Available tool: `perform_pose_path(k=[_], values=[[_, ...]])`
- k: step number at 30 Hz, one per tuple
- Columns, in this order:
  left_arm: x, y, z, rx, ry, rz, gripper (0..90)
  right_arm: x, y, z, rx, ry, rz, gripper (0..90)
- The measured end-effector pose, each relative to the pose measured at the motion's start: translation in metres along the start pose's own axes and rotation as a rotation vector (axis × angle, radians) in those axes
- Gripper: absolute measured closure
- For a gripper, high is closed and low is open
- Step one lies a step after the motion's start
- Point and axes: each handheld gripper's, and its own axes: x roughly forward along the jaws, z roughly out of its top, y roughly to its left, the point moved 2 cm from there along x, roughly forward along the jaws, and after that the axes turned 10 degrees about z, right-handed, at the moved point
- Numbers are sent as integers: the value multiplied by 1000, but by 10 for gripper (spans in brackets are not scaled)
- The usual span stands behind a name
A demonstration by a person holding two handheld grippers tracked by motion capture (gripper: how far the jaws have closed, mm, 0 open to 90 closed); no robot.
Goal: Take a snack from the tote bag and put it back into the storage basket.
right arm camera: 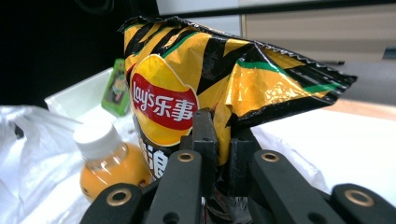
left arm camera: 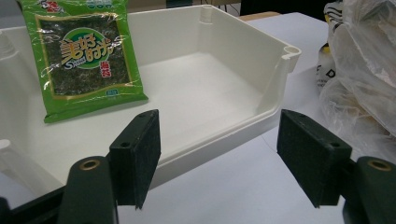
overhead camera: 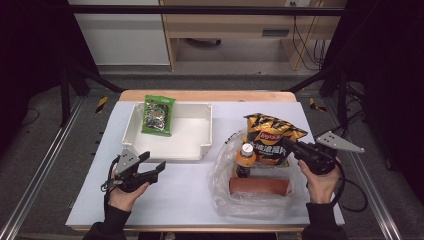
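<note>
The right tongs (right arm camera: 219, 154) pinch the chip bag (right arm camera: 196, 79) by its lower part, pads pressed into the foil, probably to lift it from the clear plastic bag (overhead camera: 250, 195) it stands in. Beside the chip bag inside that plastic are an orange drink bottle (right arm camera: 105, 163) and a brown cylinder (overhead camera: 260, 186). Left of the chip bag, the left tongs (left arm camera: 217, 154) are spread and empty on the worktop (overhead camera: 190, 195), facing the white bin (left arm camera: 261, 79) with a seaweed packet (left arm camera: 84, 56).

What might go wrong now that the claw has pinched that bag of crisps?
The right gripper pinches just a fold of the crisp bag, so it may slip free or tear. The orange drink bottle stands right beside it in the clear plastic bag and could topple, or that loose plastic might get dragged along.
</note>
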Motion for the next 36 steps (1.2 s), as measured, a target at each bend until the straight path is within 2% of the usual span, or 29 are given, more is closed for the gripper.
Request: perform_pose_path(k=[5,12,19,26,36], values=[[-1,-1,3,3,-2,-5,296,-12,8,13,-26,-33,-9,855],[-4,-3,4,5,-8,-10,295,-23,13,28,-36,-66,-5,856],[-5,-3,6,11,-9,-9,293,-34,15,47,-27,-123,14,858],[-5,-5,5,17,-5,-13,292,-34,18,59,-32,-151,12,860],[-6,-5,7,17,-10,-18,291,-35,25,77,-36,-181,46,861]])
